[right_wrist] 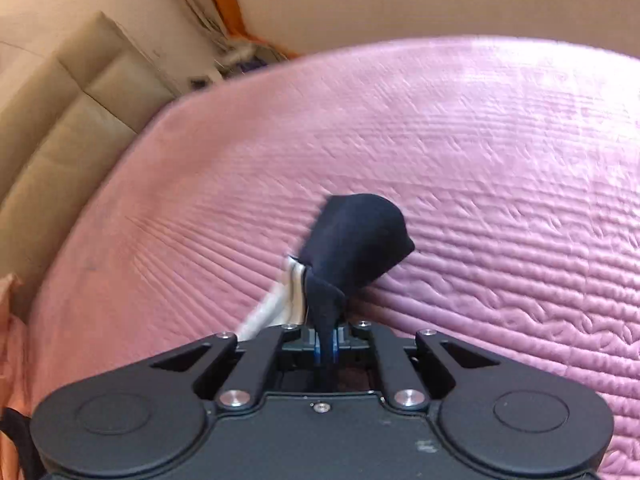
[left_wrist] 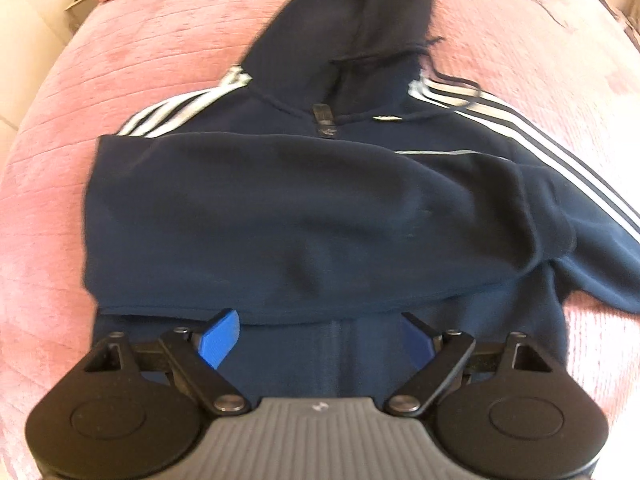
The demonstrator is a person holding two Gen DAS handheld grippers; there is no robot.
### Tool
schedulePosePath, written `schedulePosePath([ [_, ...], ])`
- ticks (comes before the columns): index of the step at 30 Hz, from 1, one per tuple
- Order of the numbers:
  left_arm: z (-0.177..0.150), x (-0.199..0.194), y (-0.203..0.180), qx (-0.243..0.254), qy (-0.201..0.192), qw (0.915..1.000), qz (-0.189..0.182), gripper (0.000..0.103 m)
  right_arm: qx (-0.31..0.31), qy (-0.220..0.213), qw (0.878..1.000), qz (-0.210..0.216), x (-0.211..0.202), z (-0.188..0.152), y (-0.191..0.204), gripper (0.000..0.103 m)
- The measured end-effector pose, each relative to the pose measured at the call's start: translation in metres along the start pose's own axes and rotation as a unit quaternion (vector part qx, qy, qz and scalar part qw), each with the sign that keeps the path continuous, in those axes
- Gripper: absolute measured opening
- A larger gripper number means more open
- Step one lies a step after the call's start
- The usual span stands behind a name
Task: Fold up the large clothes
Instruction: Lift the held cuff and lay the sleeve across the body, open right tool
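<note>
Here the left tongs (left_wrist: 316, 338) point steeply down over the lower front of a navy hoodie (left_wrist: 280, 208), the blue fingertips (left_wrist: 219, 338) spread wide on either side of its zip line with nothing pinched between them. The hoodie lies flat on a pink quilted bed (left_wrist: 520, 40); one sleeve is folded across the chest, white stripes run along both shoulders, and the hood points away. A small dark label (left_wrist: 323, 120) sits at the neck, but its writing is too blurred to read. The right tongs (right_wrist: 327, 346) tilt down at a slant over bare quilt and are clamped tight on a dark cuff (right_wrist: 352, 240), probably the end of the other sleeve, with white stripes showing just beside the grip.
</note>
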State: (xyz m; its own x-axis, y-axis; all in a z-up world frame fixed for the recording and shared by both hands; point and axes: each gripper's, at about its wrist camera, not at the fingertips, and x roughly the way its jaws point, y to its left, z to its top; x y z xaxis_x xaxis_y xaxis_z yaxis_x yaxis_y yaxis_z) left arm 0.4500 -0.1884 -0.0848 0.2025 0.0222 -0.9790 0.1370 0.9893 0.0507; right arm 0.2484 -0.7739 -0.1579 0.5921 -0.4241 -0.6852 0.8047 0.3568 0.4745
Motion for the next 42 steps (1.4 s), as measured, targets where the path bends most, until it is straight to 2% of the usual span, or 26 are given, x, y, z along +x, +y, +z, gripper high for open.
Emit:
schedulePosePath([
  [3,-0.003,-0.004,0.022,-0.017,-0.008,0.9998,-0.002,0.085,0.002,-0.038,0.998,0.046,-0.032,0.004,0.028,0.007],
  [6,-0.005,-0.007,0.042,-0.028,-0.016,0.9995,-0.007,0.085,0.012,-0.063,0.992,0.112,-0.072,0.002,0.059,0.007],
  [12,-0.006,-0.016,0.075,-0.047,-0.018,0.9984,-0.024,0.084,-0.038,-0.067,0.971,0.227,-0.145,-0.038,0.152,0.007],
  [15,-0.008,-0.023,0.094,-0.051,-0.028,0.9979,-0.027,0.084,-0.059,-0.060,0.955,0.285,-0.180,-0.075,0.202,0.007],
  [20,-0.023,-0.035,0.134,-0.069,-0.042,0.9961,-0.037,0.084,-0.048,-0.024,0.928,0.369,-0.212,-0.139,0.266,0.007],
  [23,-0.034,-0.041,0.161,-0.081,-0.047,0.9945,-0.045,0.084,-0.061,0.002,0.905,0.422,-0.227,-0.181,0.300,0.007],
  [27,-0.043,-0.047,0.198,-0.098,-0.061,0.9922,-0.047,0.084,-0.115,0.055,0.871,0.474,-0.243,-0.242,0.343,0.008],
  [31,-0.053,-0.051,0.237,-0.126,-0.071,0.9882,-0.052,0.084,-0.184,0.116,0.853,0.475,-0.236,-0.307,0.369,0.008],
  [36,-0.059,-0.054,0.274,-0.154,-0.085,0.9829,-0.054,0.084,-0.260,0.207,0.843,0.423,-0.207,-0.399,0.378,0.008],
  [38,-0.059,-0.052,0.283,-0.162,-0.089,0.9813,-0.054,0.085,-0.296,0.223,0.835,0.406,-0.196,-0.423,0.386,0.008],
  [39,-0.059,-0.051,0.287,-0.164,-0.090,0.9807,-0.056,0.085,-0.316,0.230,0.829,0.400,-0.199,-0.441,0.378,0.008],
  [42,-0.059,-0.047,0.295,-0.172,-0.092,0.9791,-0.057,0.085,-0.350,0.250,0.814,0.390,-0.192,-0.465,0.385,0.011],
])
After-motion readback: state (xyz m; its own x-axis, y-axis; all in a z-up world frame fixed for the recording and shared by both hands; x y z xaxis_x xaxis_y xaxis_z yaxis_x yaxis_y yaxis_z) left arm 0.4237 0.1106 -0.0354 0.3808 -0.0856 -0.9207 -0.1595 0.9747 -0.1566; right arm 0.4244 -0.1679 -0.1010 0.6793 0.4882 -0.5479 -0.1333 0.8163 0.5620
